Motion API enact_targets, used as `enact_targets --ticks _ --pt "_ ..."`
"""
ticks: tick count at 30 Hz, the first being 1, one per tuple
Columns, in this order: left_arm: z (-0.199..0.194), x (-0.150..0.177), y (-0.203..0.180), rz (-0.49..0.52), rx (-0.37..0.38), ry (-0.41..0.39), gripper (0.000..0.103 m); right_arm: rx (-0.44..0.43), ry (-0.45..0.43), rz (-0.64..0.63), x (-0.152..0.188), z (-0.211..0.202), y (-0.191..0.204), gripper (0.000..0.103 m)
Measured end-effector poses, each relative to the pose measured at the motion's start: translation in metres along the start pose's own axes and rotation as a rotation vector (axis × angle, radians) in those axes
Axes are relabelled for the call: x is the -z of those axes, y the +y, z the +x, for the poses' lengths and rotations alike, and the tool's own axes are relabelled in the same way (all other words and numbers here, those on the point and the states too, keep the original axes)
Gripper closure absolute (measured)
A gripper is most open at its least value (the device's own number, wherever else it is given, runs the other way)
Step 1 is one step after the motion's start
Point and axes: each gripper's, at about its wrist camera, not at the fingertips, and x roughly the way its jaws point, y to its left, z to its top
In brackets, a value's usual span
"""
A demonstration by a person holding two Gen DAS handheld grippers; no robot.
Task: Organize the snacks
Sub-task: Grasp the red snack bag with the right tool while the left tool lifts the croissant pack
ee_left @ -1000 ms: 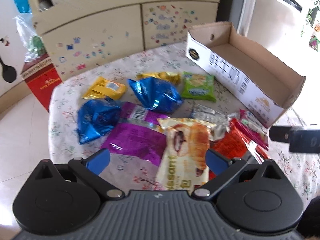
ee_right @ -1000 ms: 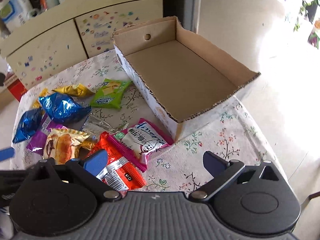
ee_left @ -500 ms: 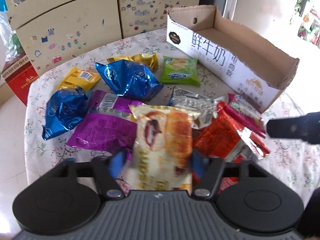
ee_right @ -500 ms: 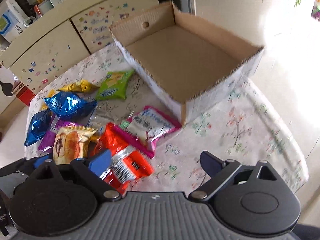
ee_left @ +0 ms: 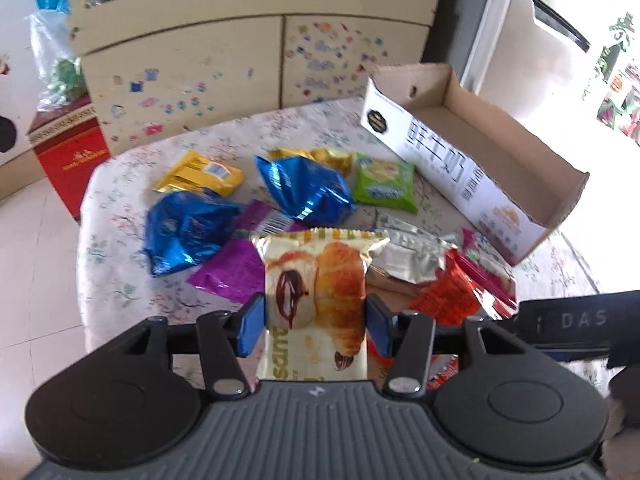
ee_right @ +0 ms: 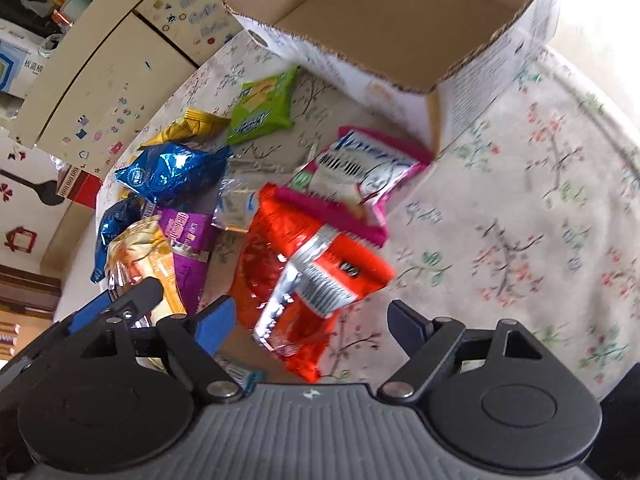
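My left gripper [ee_left: 315, 326] is shut on a croissant packet [ee_left: 320, 280] and holds it above the table; the packet also shows in the right wrist view [ee_right: 140, 256]. My right gripper [ee_right: 310, 322] is open, hovering over a red-orange packet [ee_right: 304, 272] with a pink-and-white packet [ee_right: 360, 172] beyond it. An open cardboard box [ee_left: 472, 160] stands at the right; its inside [ee_right: 392, 24] is bare. Blue [ee_left: 304, 188], green [ee_left: 384, 184], yellow [ee_left: 200, 174], purple [ee_left: 232, 272] and silver [ee_left: 408, 256] packets lie spread on the floral tablecloth [ee_right: 520, 200].
A beige cabinet with stickers [ee_left: 224, 76] stands behind the table. A red carton [ee_left: 68, 156] sits on the floor at the left. The table's edge [ee_left: 86, 280] drops to a tiled floor at the left.
My left gripper closed on the croissant packet and lifted it. My right gripper moved down and left, tilting over the red-orange packet, still open.
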Motion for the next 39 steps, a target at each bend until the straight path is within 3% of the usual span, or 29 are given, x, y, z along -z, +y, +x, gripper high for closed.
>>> enact_targets --ticks 4,9,14,16,18,21,25,27,30,36,39 --pt "-0.009 -0.002 0.002 0.023 -0.053 -0.043 0.051 -0.011 -0.004 0.045 0.001 0.011 0.006 0.009" --pt "-0.012 -0.005 0.007 0.008 -0.056 -0.050 0.051 -0.016 -0.026 0.071 -0.001 0.023 0.017 0.008" --pt "-0.002 -0.001 0.011 0.005 -0.085 -0.016 0.047 0.065 -0.041 0.055 -0.002 0.036 0.024 0.008" --pt "0.004 0.001 0.016 -0.014 -0.080 0.002 0.042 0.078 -0.069 0.030 0.000 0.036 0.030 0.012" --pt "0.013 0.003 0.021 -0.050 -0.058 0.035 0.037 0.097 -0.079 0.003 0.001 0.035 0.031 0.023" --pt "0.027 0.008 0.025 -0.080 -0.062 0.075 0.036 0.065 -0.073 0.013 0.001 0.031 0.025 0.027" --pt "0.033 0.012 0.020 -0.062 -0.060 0.081 0.047 0.046 -0.051 0.021 0.003 0.027 0.020 0.028" --pt "0.030 0.012 0.019 -0.062 -0.031 0.079 0.052 0.024 -0.040 0.016 0.004 0.023 0.018 0.041" --pt "0.022 0.013 0.013 -0.034 -0.012 0.056 0.054 -0.022 -0.022 0.004 0.005 0.017 0.018 0.048" --pt "0.010 0.014 0.006 0.011 -0.006 0.014 0.054 -0.029 -0.036 -0.046 0.007 0.009 0.017 0.066" --pt "0.007 0.014 0.005 0.014 -0.016 0.000 0.054 -0.032 -0.033 -0.065 0.006 0.009 0.017 0.069"
